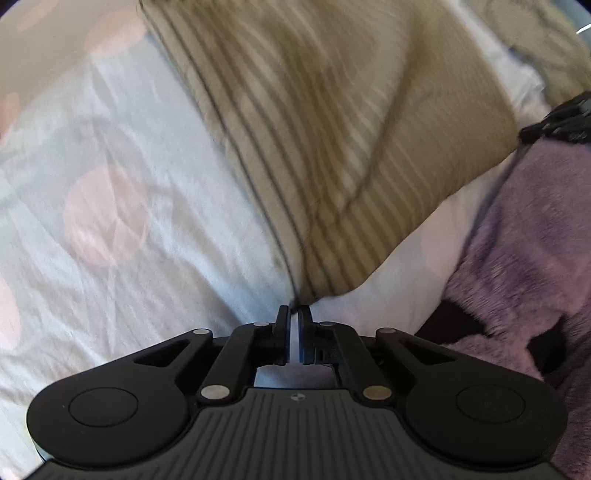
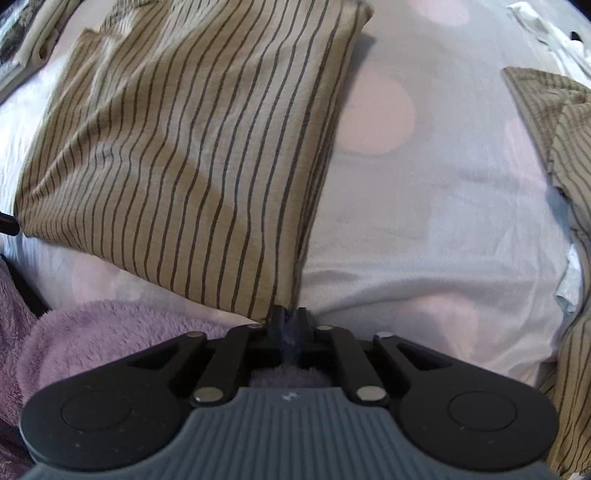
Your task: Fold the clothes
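Note:
A tan garment with thin dark stripes (image 2: pixel 177 155) lies folded flat on a white bedsheet with pink dots (image 2: pixel 424 229). My right gripper (image 2: pixel 291 317) points down at the garment's near right corner. Its jaws stand nearly together, and the folded edge runs straight in between the tips. In the left wrist view the same garment (image 1: pixel 325 129) is blurred. My left gripper (image 1: pixel 294 314) pinches its near corner at the fingertips, and a thin white slit shows lower down between the fingers. The right gripper (image 1: pixel 565 122) shows as a black shape at the right edge.
Purple fuzzy fabric (image 2: pixel 85 339) lies along the near side of the bed, also seen in the left wrist view (image 1: pixel 524 266). A second striped tan garment (image 2: pixel 565 155) lies crumpled at the right. White cloth (image 2: pixel 546 33) sits at the far right.

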A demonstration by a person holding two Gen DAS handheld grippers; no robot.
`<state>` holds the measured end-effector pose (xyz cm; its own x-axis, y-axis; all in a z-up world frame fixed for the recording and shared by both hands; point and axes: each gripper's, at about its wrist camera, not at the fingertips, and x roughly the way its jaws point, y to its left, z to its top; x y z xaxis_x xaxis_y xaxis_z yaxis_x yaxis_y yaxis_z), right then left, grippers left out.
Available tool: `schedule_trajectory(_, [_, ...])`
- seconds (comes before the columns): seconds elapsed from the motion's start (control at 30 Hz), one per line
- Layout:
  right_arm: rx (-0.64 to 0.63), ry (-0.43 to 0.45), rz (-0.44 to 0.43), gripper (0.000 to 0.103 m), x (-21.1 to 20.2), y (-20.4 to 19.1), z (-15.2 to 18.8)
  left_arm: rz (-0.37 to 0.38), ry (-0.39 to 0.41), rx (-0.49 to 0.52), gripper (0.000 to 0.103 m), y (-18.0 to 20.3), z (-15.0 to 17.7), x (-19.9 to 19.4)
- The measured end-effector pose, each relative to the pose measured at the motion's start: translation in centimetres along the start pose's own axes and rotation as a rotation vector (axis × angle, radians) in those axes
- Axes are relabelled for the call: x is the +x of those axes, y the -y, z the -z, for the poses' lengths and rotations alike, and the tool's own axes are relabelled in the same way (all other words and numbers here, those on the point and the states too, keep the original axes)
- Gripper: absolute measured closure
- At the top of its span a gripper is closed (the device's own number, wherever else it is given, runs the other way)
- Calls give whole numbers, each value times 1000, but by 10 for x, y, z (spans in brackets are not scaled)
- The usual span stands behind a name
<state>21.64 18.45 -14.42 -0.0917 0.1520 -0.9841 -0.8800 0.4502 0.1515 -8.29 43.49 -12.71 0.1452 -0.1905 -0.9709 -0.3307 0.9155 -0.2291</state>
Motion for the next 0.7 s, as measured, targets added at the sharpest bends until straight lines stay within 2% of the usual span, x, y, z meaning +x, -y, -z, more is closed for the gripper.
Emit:
schedule_trajectory(0.07, [12,35,-10,62,-8,4,2,7,63,1,64,-5,1,-14])
schedule_trajectory(0.1, [20,56,-14,60,-12,5,2,2,95,0,57,-8,1,-20])
schedule_trajectory(0.2, [54,139,-20,60,-23,11,-3,-26,210,-52,57,-18,-13,-32])
schedule_trajectory(0.3, [108,250,-30,60,-31,14,-17,-5,347,-181,53,-35,-26,-36])
schedule_trajectory(0.4, [230,358,-74,59,-29,25,-30,20,466,-308,53,-46,-38,-31])
schedule_trajectory(0.5, [320,403,-120,59,-20,36,-41,43,525,-394,53,-55,-48,-18])
schedule_trajectory(0.53, [347,414,-135,59,-17,39,-44,38,530,-405,54,-55,-50,-13])
schedule_trajectory(0.6, [386,417,-161,63,-9,47,-47,21,540,-418,65,-57,-52,-4])
schedule_trajectory(0.63, [397,404,-170,73,-3,47,-48,13,543,-423,85,-58,-51,-2])
schedule_trajectory(0.67, [407,390,-175,87,3,47,-49,5,546,-427,98,-60,-49,1])
schedule_trajectory(0.7, [415,376,-167,91,5,49,-51,-3,549,-431,101,-62,-48,4])
